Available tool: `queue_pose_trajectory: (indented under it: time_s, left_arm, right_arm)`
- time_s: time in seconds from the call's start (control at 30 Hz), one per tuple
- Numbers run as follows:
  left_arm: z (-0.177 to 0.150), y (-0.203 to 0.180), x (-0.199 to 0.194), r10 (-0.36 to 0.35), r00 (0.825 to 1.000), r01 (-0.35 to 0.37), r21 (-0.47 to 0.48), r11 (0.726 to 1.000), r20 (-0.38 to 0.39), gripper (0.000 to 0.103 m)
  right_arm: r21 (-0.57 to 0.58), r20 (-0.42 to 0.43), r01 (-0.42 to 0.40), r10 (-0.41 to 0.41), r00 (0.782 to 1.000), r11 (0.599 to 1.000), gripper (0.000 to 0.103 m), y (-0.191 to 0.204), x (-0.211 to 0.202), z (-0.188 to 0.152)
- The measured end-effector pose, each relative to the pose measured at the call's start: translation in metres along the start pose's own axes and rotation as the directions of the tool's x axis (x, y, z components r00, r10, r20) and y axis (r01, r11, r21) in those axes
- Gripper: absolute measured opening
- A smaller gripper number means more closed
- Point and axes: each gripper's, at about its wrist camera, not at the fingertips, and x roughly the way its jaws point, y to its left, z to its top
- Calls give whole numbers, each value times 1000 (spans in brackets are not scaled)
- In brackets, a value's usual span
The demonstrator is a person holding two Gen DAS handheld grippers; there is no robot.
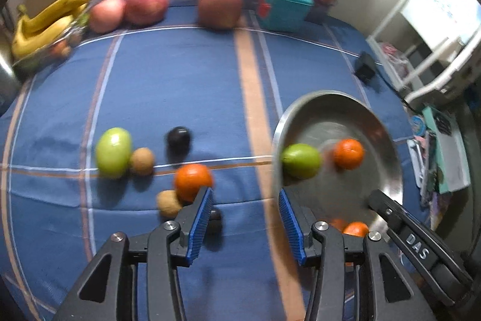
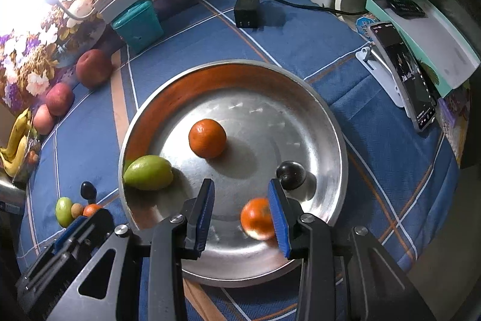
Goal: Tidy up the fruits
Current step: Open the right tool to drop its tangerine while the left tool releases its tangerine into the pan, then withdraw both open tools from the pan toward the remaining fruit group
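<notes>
Fruits in the metal pan (image 2: 336,122): two oranges (image 2: 207,138), green fruit (image 2: 148,173), dark plum (image 2: 290,175); both grippers (image 2: 242,218) empty, jaws apart.

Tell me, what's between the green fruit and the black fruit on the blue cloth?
A small brown fruit, touching the green fruit and apart from the black fruit, in the left wrist view.

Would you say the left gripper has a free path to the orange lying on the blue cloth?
Probably yes. The left gripper is open and empty, and the orange sits just beside its left finger. A small brown fruit touches the orange and might get nudged.
</notes>
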Motion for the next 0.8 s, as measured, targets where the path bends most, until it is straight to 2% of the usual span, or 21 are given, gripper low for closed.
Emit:
queue_pose_trajectory:
  time_s: [0.27, 0.47, 0.8]
  left_arm:
    - [1, 39, -14, 99, 995, -98, -39, 994, 22, 51]
    - [1, 68, -30, 185, 981, -182, -71, 981, 53, 55]
    - [0, 83, -40, 203, 976, -197, -85, 977, 74, 60]
  right_arm:
    - [-78, -5, -26, 26, 1000, 997, 38, 28, -3, -8]
    - [-163, -1, -51, 52, 999, 985, 38, 56, -8, -17]
    - [-233, 6, -58, 61, 998, 971, 38, 78, -12, -25]
